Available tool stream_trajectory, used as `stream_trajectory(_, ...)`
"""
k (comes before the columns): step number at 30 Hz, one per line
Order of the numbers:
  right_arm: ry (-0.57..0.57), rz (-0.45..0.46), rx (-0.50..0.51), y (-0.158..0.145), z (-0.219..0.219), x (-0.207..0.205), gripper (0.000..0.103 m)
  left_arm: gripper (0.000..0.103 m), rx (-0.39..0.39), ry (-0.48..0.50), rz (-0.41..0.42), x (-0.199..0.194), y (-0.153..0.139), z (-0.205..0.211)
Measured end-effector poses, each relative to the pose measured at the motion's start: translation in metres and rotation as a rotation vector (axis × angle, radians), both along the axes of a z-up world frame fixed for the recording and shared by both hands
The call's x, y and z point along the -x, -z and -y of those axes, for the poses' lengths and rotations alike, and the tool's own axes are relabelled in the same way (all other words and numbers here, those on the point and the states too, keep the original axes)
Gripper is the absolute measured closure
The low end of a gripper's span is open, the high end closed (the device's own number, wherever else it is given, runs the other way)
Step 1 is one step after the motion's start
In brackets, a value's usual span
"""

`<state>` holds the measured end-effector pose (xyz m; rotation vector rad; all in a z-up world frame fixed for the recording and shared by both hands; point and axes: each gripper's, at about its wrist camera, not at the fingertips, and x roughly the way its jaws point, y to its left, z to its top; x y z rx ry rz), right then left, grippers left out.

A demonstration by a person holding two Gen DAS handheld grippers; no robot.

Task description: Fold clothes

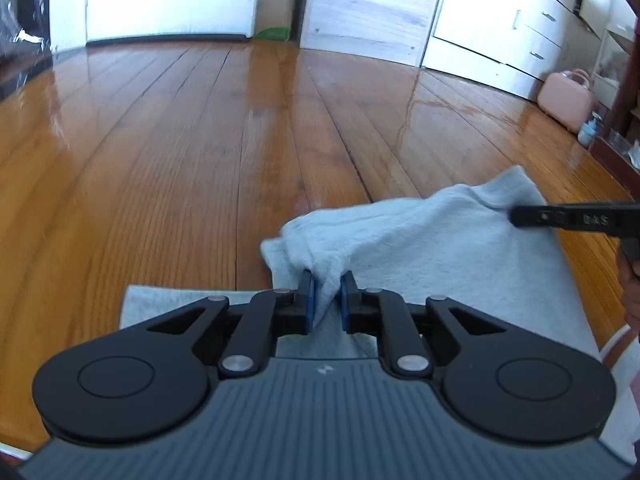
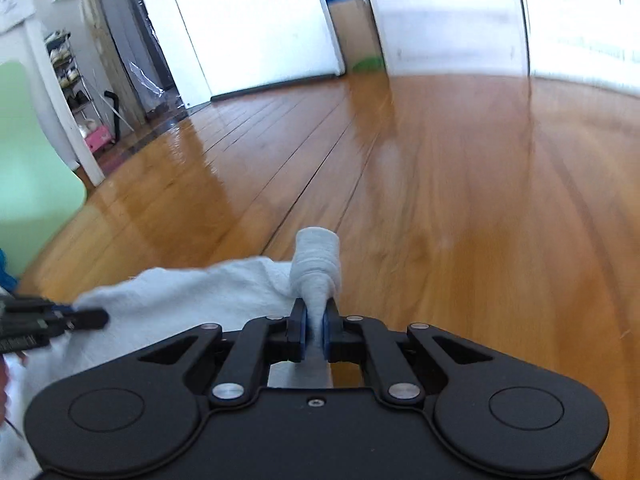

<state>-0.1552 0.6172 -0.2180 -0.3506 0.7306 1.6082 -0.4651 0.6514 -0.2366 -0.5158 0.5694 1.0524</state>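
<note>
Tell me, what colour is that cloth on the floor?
Light grey cloth; it shows best in the left wrist view.

bright daylight, glare on the boards, blur on the right side

i see strong daylight in both views; the white doors (image 1: 168,0) at the back are blown out to plain white. the wooden floor (image 1: 200,140) carries long glossy streaks of glare. my left wrist view is fairly sharp. my right wrist view is smeared, its floor (image 2: 500,220) and far wall soft with motion blur. straight boards bow toward the edges, and dark corners show.
</note>
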Motion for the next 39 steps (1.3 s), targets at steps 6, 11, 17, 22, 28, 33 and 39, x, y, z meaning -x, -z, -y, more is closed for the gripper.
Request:
stream_trajectory(6,0.027,0.066,0.061,0.001,-0.002,-0.009,0.094,0.085,-0.094,-0.282,-0.411,0.011,0.02,-0.006)
stream_trajectory(11,0.112,0.204,0.135,-0.014,0.011,0.008,0.072,0.083,0.151,-0.479,-0.106,0.101,-0.006,-0.006)
stream_trajectory(17,-0.06,0.119,0.088,-0.047,0.082,0.059,0.062,0.054,0.316,-0.475,0.129,0.139,-0.012,0.037)
stream_trajectory(22,-0.34,0.039,0.094,-0.047,0.133,0.133,0.062,0.026,0.289,-0.33,0.174,0.125,-0.018,0.057)
stream_trajectory(28,-0.582,0.14,0.093,-0.031,0.165,0.211,0.061,0.103,0.147,-0.186,-0.068,0.075,-0.028,0.067)
stream_trajectory(33,-0.658,0.159,0.113,-0.015,0.169,0.237,0.058,0.101,-0.066,-0.326,-0.244,0.085,-0.066,0.083)
stream_trajectory(39,-0.699,0.135,0.11,-0.014,0.176,0.239,0.054,0.083,0.358,-0.456,0.111,0.151,-0.03,0.082)
